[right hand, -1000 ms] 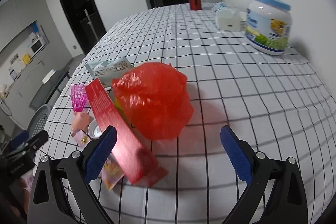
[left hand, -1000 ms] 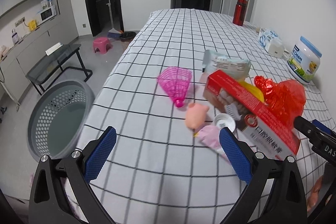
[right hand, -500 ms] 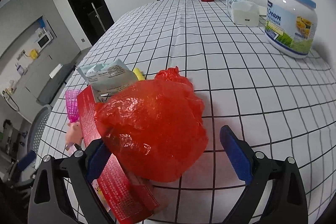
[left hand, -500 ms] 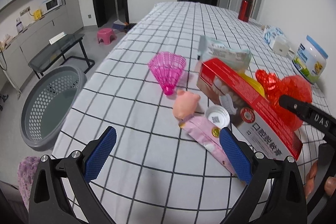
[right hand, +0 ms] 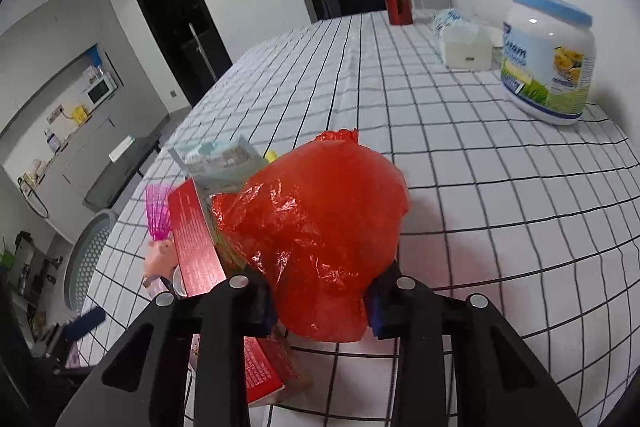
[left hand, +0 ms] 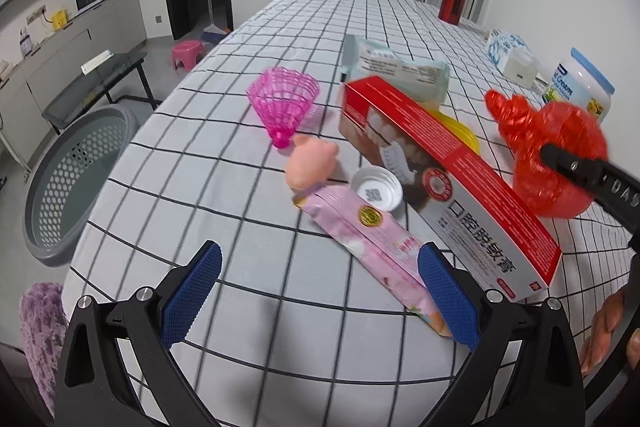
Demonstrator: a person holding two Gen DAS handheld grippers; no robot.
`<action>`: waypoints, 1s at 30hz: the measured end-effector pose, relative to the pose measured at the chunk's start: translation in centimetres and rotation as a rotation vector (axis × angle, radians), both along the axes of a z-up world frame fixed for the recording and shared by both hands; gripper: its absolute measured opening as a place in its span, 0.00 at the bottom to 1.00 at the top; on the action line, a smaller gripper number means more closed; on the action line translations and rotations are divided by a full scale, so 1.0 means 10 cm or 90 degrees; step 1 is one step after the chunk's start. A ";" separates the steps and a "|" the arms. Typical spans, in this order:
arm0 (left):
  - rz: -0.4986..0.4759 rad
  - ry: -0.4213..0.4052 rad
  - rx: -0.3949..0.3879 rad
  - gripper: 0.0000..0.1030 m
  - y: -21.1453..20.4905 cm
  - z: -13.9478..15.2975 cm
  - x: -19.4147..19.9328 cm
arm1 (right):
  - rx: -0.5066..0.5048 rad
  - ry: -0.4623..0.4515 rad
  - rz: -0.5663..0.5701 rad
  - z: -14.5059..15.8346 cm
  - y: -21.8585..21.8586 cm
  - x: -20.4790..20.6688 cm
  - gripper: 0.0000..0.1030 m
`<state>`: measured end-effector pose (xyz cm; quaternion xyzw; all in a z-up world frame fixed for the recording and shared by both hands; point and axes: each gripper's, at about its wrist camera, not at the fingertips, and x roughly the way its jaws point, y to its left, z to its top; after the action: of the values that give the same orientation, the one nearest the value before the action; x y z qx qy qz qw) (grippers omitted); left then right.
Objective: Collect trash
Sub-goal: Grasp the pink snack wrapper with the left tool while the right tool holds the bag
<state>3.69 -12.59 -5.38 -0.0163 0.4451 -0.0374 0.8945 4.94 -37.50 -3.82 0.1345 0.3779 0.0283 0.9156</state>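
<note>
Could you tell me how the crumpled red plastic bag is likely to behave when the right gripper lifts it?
The crumpled red plastic bag is thin and creased, so it probably squashes. It looks light. The right gripper clamps its lower bulge, which might slip.

My blue pads [left hand: 192, 291] frame a white table [left hand: 224, 187] with black checks, a red bag [right hand: 320, 227], a pink shuttlecock [left hand: 284, 103].

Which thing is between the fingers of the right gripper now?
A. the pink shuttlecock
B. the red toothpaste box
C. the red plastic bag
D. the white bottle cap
C: the right gripper has both fingers pressed against the red plastic bag.
</note>
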 end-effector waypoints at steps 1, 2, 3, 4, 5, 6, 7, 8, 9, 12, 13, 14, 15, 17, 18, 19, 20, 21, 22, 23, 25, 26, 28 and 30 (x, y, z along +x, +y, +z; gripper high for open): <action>0.000 0.002 0.000 0.94 -0.02 -0.01 0.00 | 0.003 -0.004 -0.001 0.01 -0.01 -0.01 0.31; 0.002 0.006 -0.002 0.94 -0.03 -0.02 0.01 | 0.007 -0.008 -0.001 0.03 -0.03 -0.03 0.31; 0.004 0.010 -0.006 0.94 -0.05 -0.04 0.02 | 0.009 -0.012 0.000 0.04 -0.04 -0.04 0.31; 0.008 0.014 -0.012 0.94 -0.07 -0.05 0.04 | 0.011 -0.015 0.001 0.04 -0.04 -0.05 0.31; 0.011 0.017 -0.016 0.94 -0.08 -0.06 0.05 | 0.012 -0.017 0.003 0.05 -0.04 -0.06 0.31; 0.016 0.018 -0.020 0.94 -0.11 -0.08 0.08 | 0.014 -0.019 0.006 0.06 -0.04 -0.07 0.31; 0.020 0.021 -0.019 0.94 -0.12 -0.10 0.09 | 0.015 -0.023 0.007 0.06 -0.04 -0.08 0.31; 0.022 0.025 -0.018 0.94 -0.14 -0.12 0.12 | 0.017 -0.027 0.009 0.08 -0.04 -0.10 0.31; 0.024 0.033 -0.018 0.94 -0.16 -0.16 0.14 | 0.018 -0.032 0.011 0.09 -0.05 -0.11 0.31; 0.031 0.047 -0.020 0.94 -0.20 -0.24 0.18 | 0.024 -0.040 0.013 0.12 -0.05 -0.14 0.31; 0.035 0.047 -0.022 0.94 -0.21 -0.25 0.18 | 0.027 -0.042 0.013 0.12 -0.04 -0.15 0.31; 0.036 0.046 -0.022 0.94 -0.21 -0.26 0.19 | 0.029 -0.044 0.013 0.13 -0.05 -0.16 0.31; 0.036 0.042 -0.018 0.95 -0.21 -0.26 0.18 | 0.029 -0.044 0.012 0.13 -0.05 -0.16 0.31; 0.037 0.037 -0.006 0.95 -0.21 -0.25 0.17 | 0.031 -0.043 0.012 0.13 -0.06 -0.16 0.31; 0.038 0.034 -0.005 0.94 -0.19 -0.24 0.15 | 0.031 -0.042 0.012 0.12 -0.06 -0.16 0.31; 0.040 0.033 -0.008 0.94 -0.17 -0.24 0.14 | 0.031 -0.042 0.011 0.12 -0.06 -0.16 0.31; 0.040 0.033 -0.011 0.94 -0.15 -0.24 0.14 | 0.031 -0.042 0.011 0.12 -0.06 -0.16 0.31; 0.037 0.035 -0.011 0.93 -0.13 -0.24 0.13 | 0.030 -0.042 0.010 0.12 -0.05 -0.16 0.31; 0.034 0.037 -0.009 0.93 -0.12 -0.25 0.14 | 0.029 -0.041 0.009 0.12 -0.05 -0.16 0.31; 0.032 0.037 -0.005 0.93 -0.11 -0.25 0.13 | 0.028 -0.041 0.009 0.12 -0.05 -0.16 0.31; 0.031 0.039 -0.008 0.93 -0.06 -0.24 0.12 | 0.027 -0.039 0.008 0.11 -0.05 -0.15 0.31; 0.031 0.038 -0.008 0.93 -0.05 -0.23 0.11 | 0.026 -0.038 0.008 0.10 -0.05 -0.15 0.31; 0.033 0.035 0.004 0.93 -0.02 -0.20 0.09 | 0.024 -0.036 0.008 0.10 -0.04 -0.14 0.31; 0.039 0.035 0.006 0.93 0.02 -0.19 0.07 | 0.023 -0.035 0.007 0.09 -0.03 -0.14 0.31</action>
<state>4.38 -12.36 -7.28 -0.0268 0.4691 -0.0078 0.8827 3.54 -37.84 -2.87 0.1483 0.3527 0.0443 0.9228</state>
